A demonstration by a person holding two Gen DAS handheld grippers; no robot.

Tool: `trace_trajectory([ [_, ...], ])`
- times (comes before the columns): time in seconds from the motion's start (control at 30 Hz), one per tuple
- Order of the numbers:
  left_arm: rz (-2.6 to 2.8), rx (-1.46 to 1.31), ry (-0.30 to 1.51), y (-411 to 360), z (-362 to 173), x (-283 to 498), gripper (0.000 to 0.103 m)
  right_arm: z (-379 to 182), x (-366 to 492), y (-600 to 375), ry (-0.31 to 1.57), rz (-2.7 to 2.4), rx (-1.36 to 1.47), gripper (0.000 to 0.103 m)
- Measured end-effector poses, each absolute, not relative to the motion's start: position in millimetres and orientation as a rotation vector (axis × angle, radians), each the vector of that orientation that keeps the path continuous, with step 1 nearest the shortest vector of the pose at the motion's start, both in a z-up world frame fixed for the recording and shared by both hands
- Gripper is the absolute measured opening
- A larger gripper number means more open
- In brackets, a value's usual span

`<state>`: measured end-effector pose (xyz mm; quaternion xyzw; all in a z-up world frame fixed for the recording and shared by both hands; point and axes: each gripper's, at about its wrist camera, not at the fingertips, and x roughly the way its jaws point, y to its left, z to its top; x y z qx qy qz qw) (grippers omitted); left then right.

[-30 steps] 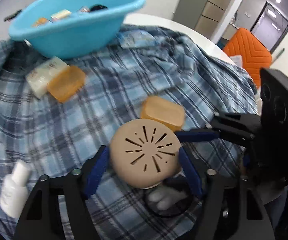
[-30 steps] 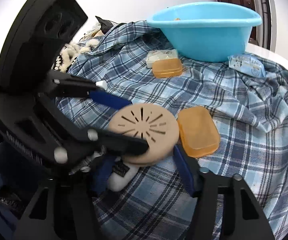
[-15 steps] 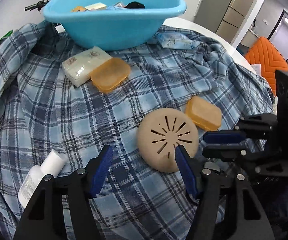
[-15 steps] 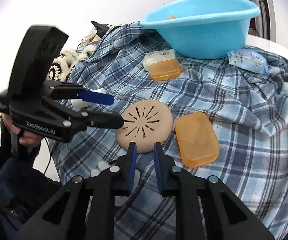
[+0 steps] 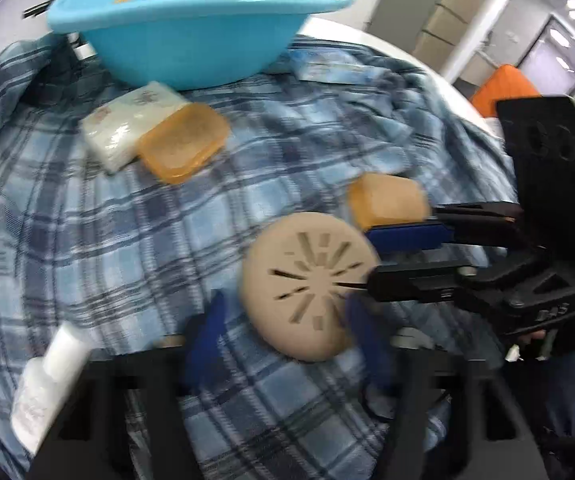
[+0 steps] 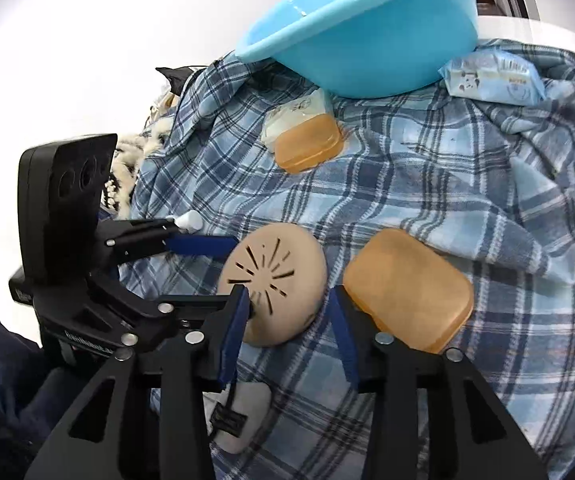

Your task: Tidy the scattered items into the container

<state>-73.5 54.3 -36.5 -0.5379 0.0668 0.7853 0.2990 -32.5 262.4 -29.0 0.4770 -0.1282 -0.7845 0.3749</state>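
Orange box (image 6: 407, 290) just beside tan disc (image 6: 273, 282); blue basin (image 6: 371, 28) beyond

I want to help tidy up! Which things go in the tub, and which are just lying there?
For the job:
blue tub
tan round vented lid
two orange soap boxes
white packet
blue wipes pack
white bottle

Just lying about:
plaid blanket
orange chair
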Motion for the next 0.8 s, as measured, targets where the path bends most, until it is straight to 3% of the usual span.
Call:
trace_trajectory([
  [0.03, 2.104, -1.421, 0.195, 55, -36, -73, 0.046, -28, -31, 260, -0.310, -2.015, 1.216, 0.042],
  [0.13, 2.124, -1.418, 0.191, 52, -35, -74, 0.041, -25, -27, 260, -0.249, -2.071, 1.202, 0.021],
  [0.23, 2.157, -1.406, 0.170, 47, -29, -74, 0.029, -23, -27, 267, -0.277, -2.076, 1.194, 0.016],
  [0.37, 2.212, -1.366, 0.213, 48, -19, -67, 0.023, -13, -20, 268, -0.239, -2.109, 1.144, 0.014],
  [0.8, 2.262, -1.267, 0.372, 52, -5, -43, 0.023, 15, 22, 248, 0.151, -2.119, 0.989, 0.013],
])
